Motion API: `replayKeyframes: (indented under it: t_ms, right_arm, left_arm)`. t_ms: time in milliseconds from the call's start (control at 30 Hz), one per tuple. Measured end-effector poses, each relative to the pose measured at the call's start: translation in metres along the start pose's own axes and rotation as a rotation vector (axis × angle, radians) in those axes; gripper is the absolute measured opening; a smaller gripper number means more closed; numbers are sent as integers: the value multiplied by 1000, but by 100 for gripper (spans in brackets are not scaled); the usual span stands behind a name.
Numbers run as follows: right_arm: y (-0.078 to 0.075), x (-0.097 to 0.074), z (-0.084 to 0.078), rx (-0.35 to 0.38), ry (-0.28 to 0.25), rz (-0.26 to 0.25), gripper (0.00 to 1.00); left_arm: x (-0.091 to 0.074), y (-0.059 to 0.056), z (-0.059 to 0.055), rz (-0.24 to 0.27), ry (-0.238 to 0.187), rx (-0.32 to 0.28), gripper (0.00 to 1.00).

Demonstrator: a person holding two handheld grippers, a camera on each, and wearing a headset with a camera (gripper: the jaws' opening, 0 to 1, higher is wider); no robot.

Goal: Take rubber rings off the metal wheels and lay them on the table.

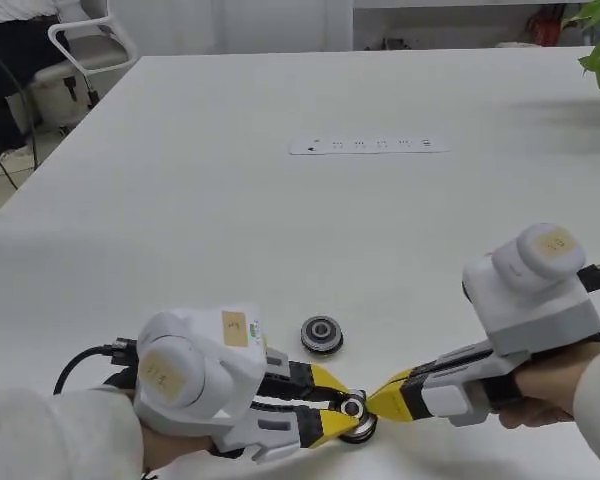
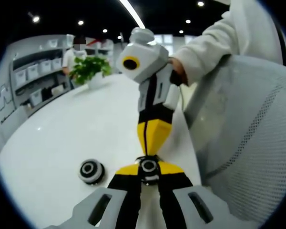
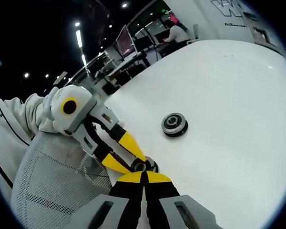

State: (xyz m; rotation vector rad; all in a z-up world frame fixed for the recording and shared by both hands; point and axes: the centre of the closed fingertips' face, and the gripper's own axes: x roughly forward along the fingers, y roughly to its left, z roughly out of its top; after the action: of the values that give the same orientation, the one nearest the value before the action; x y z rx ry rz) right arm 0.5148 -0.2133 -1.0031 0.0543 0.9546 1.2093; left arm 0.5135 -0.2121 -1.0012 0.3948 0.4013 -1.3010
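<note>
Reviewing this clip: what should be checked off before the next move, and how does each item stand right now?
1. Grip: left claw clamps the held wheel: ok.
2. Contact: right claw has its tips at that wheel's edge: ok.
3. Pinch: right claw actually holds the rubber ring: cannot tell.
4. Clearance: second wheel lies apart from both claws: ok.
5. Drop spot: bare table close by for the ring: ok.

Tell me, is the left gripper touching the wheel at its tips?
Touching. The left gripper view shows the left gripper with both yellow jaw tips pressed against the wheel, no gap either side.
</note>
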Motion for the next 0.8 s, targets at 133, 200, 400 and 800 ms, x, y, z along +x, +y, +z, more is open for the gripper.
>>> replayKeyframes:
  t_ms: [133, 200, 400, 800]
  right_arm:
    - [0, -1, 0, -2, -2, 3, 0]
    - [1, -1, 1, 0, -4, 6, 0]
    - [5, 0, 3, -1, -11, 21, 0]
    - [5, -6, 16, 25, -72, 35, 0]
  left_arm:
    - [0, 0, 0, 0, 0, 1, 13]
    - [0, 0, 0, 0, 0, 0, 13]
    - [0, 0, 0, 0, 0, 1, 13]
    - [0, 0, 0, 0, 1, -5, 13]
